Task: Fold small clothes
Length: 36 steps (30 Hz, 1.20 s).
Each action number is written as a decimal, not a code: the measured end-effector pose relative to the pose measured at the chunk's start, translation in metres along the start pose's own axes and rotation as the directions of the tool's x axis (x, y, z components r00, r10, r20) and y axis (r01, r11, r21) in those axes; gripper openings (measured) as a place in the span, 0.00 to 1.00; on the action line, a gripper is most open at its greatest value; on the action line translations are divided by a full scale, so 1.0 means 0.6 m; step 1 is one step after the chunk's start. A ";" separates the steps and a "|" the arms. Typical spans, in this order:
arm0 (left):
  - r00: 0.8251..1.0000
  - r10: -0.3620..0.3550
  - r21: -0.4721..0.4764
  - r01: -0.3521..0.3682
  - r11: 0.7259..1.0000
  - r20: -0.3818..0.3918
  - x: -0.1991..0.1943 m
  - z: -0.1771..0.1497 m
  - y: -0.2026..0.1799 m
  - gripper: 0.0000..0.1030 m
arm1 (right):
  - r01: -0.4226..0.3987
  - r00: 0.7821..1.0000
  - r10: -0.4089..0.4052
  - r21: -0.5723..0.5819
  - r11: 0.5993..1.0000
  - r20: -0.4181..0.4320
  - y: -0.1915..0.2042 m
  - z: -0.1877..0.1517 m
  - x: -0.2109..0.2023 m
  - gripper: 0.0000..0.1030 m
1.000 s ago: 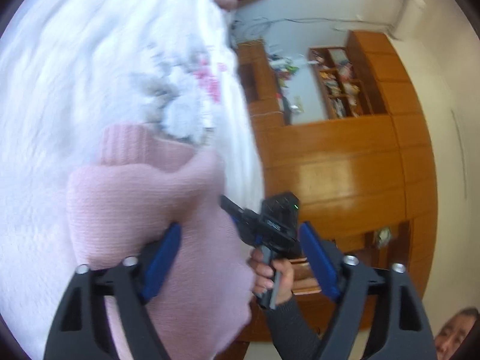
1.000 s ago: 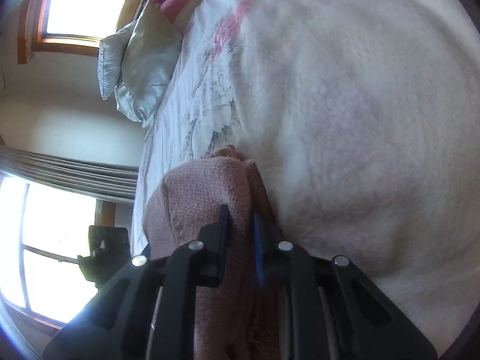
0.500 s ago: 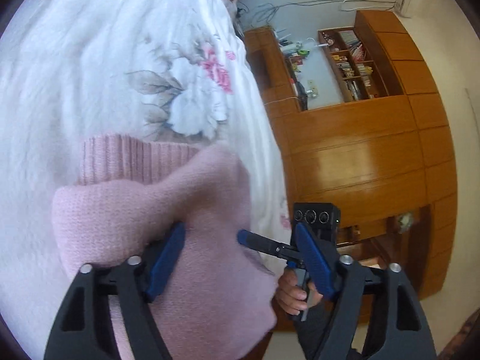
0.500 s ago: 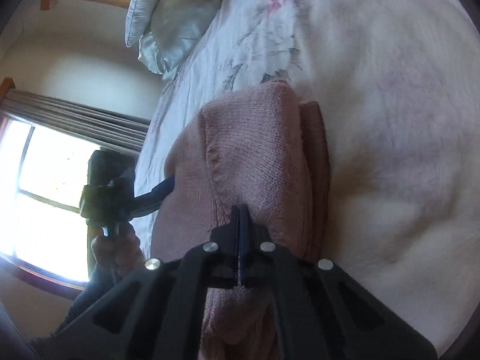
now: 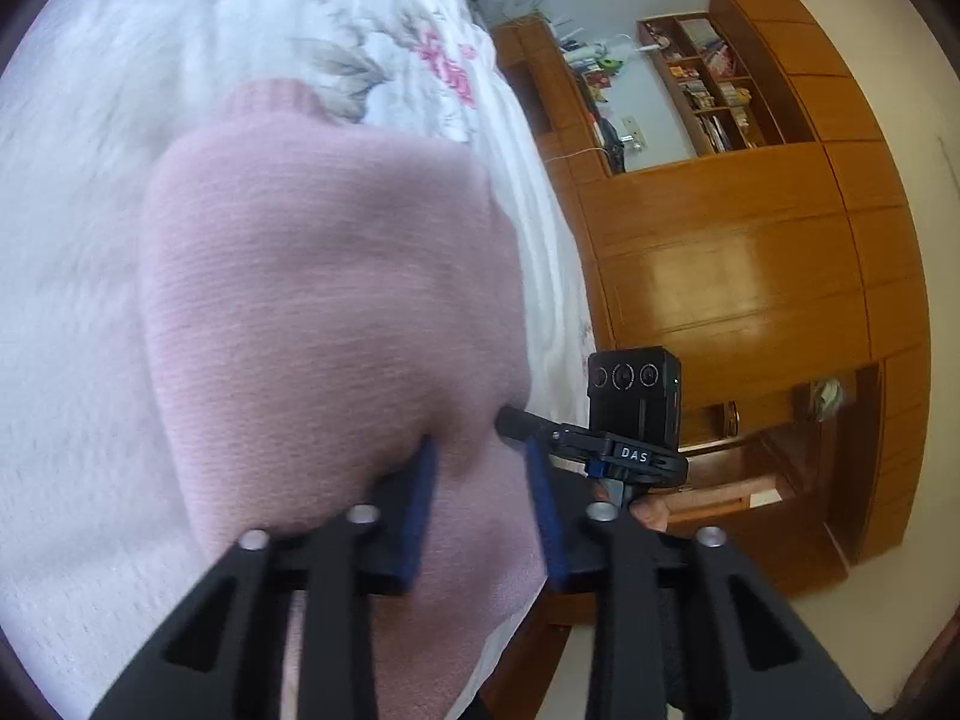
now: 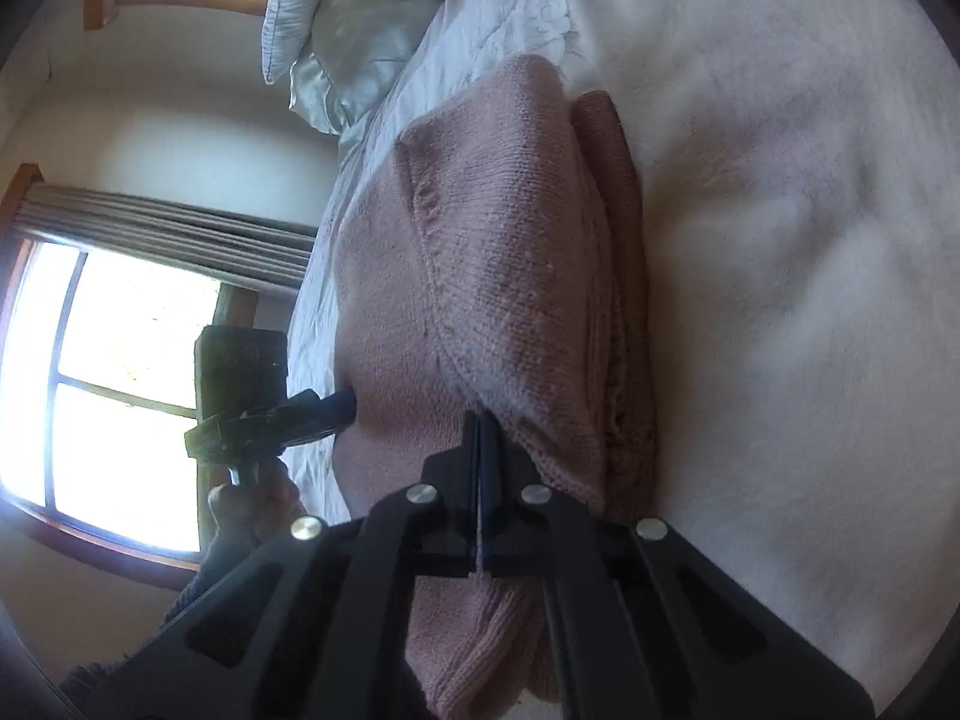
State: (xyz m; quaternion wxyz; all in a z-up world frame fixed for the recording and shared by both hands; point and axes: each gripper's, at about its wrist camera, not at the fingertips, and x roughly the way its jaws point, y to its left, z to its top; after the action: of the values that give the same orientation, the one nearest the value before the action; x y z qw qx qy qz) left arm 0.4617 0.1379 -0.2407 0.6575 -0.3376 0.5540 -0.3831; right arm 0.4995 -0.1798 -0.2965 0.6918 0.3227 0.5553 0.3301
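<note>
A pink knitted sweater, folded into a thick pad, lies on the white bed cover. My left gripper has its blue pads drawn in on a bunch of the sweater's near edge. The right gripper bites the same edge from the right side. In the right wrist view the sweater shows stacked layers along its right side. There my right gripper is shut on a seam at the near hem. The left gripper touches the sweater's left edge, with a hand below it.
The bed cover spreads wide beyond the sweater, with a flower print and a pale pillow at its far end. A wooden wardrobe with shelves stands beside the bed. A bright window lies on the other side.
My left gripper's fingers have drawn in from wide apart onto the sweater's edge. Both cameras have moved closer over the sweater. The right gripper stays shut on the hem.
</note>
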 end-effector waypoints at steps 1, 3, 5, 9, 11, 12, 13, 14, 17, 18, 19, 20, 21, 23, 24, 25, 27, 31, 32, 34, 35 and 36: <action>1.000 -0.010 0.014 0.009 1.000 0.008 -0.007 -0.009 -0.011 0.30 | 0.001 1.000 -0.001 -0.023 1.000 -0.002 0.019 -0.009 -0.007 0.07; 0.998 -0.066 0.060 0.065 0.996 0.021 -0.022 -0.038 -0.046 0.63 | -0.034 0.999 0.033 -0.079 0.996 -0.011 0.057 -0.030 -0.020 0.12; 0.994 -0.110 0.094 0.109 0.990 0.004 -0.017 -0.066 -0.068 0.64 | -0.054 0.998 0.051 -0.102 0.993 -0.032 0.077 -0.046 -0.014 0.12; 0.997 -0.045 0.012 0.045 0.999 -0.057 0.024 -0.093 -0.013 0.58 | 0.040 0.996 -0.044 -0.062 0.997 -0.078 0.032 -0.063 0.022 0.00; 0.998 -0.033 -0.026 0.032 0.999 -0.044 0.014 -0.108 0.011 0.42 | 0.034 0.998 -0.035 -0.015 0.999 -0.058 0.004 -0.065 0.010 0.00; 0.998 -0.044 -0.042 0.043 0.998 -0.033 0.006 -0.115 0.016 0.42 | 0.032 0.999 -0.032 0.001 1.000 -0.041 0.000 -0.067 -0.004 0.00; 0.999 -0.039 -0.041 0.038 0.998 -0.031 -0.002 -0.124 0.016 0.43 | 0.037 0.999 -0.038 -0.008 0.999 -0.026 0.007 -0.072 -0.018 0.03; 0.998 -0.047 -0.039 0.046 0.998 -0.029 -0.011 -0.134 0.008 0.50 | 0.034 0.999 -0.034 -0.023 0.999 -0.019 0.021 -0.077 -0.026 0.12; 0.987 -0.162 -0.007 0.161 0.987 -0.011 -0.023 -0.151 -0.028 0.68 | -0.015 0.999 0.012 -0.083 0.996 -0.033 0.067 -0.092 -0.028 0.18; 0.983 -0.182 0.008 0.182 0.983 -0.004 -0.023 -0.155 -0.040 0.71 | -0.019 0.999 0.014 -0.099 0.995 -0.048 0.076 -0.098 -0.019 0.18; 0.983 -0.182 0.010 0.182 0.983 0.001 -0.015 -0.154 -0.043 0.73 | -0.010 0.998 0.003 -0.108 0.994 -0.067 0.081 -0.101 -0.007 0.18; 0.987 -0.161 0.006 0.161 0.987 0.000 -0.007 -0.152 -0.043 0.75 | 0.017 0.996 -0.027 -0.114 0.993 -0.081 0.078 -0.105 0.006 0.18; 0.992 -0.130 -0.005 0.130 0.992 0.000 0.001 -0.149 -0.037 0.80 | 0.040 0.994 -0.050 -0.111 0.993 -0.094 0.074 -0.105 0.021 0.15; 0.997 -0.076 -0.050 0.075 0.996 -0.022 0.014 -0.151 -0.015 0.81 | 0.064 0.992 -0.073 -0.090 0.994 -0.105 0.049 -0.113 0.025 0.00; 0.998 -0.062 -0.060 0.060 0.996 -0.031 0.014 -0.155 -0.003 0.74 | 0.079 0.991 -0.087 -0.084 0.993 -0.097 0.040 -0.116 0.017 0.00; 0.998 -0.060 -0.066 0.058 0.996 -0.030 0.008 -0.159 0.001 0.71 | 0.079 0.993 -0.086 -0.078 0.994 -0.086 0.033 -0.118 0.003 0.00; 0.998 -0.053 -0.068 0.052 0.996 -0.019 -0.011 -0.167 0.003 0.74 | 0.074 0.994 -0.080 -0.082 0.994 -0.078 0.030 -0.125 -0.030 0.10; 0.999 -0.049 -0.053 0.049 0.997 0.012 -0.070 -0.178 0.004 0.93 | 0.021 0.999 -0.023 -0.054 0.998 -0.034 0.026 -0.102 -0.105 0.53; 0.999 -0.035 -0.060 0.037 0.998 0.040 -0.086 -0.174 0.007 0.96 | 0.019 1.000 -0.019 -0.031 0.999 -0.006 0.019 -0.082 -0.122 0.66; 0.997 -0.009 -0.078 0.016 0.997 0.079 -0.100 -0.166 0.022 0.96 | -0.010 1.000 0.010 0.018 1.000 0.011 0.000 -0.039 -0.135 0.76; 0.996 0.008 -0.095 0.001 0.995 0.087 -0.100 -0.159 0.031 0.96 | -0.030 1.000 0.030 0.045 0.999 0.011 -0.010 -0.015 -0.133 0.81; 0.996 0.014 -0.117 -0.004 0.993 0.089 -0.095 -0.155 0.044 0.96 | -0.045 0.999 0.044 0.070 0.997 0.007 -0.022 0.006 -0.128 0.83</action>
State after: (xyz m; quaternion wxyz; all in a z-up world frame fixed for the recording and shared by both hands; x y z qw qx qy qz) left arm 0.3682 0.1988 -0.2514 0.6625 -0.3896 0.5470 -0.3317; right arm 0.4913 -0.2500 -0.2639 0.6740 0.3601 0.5573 0.3248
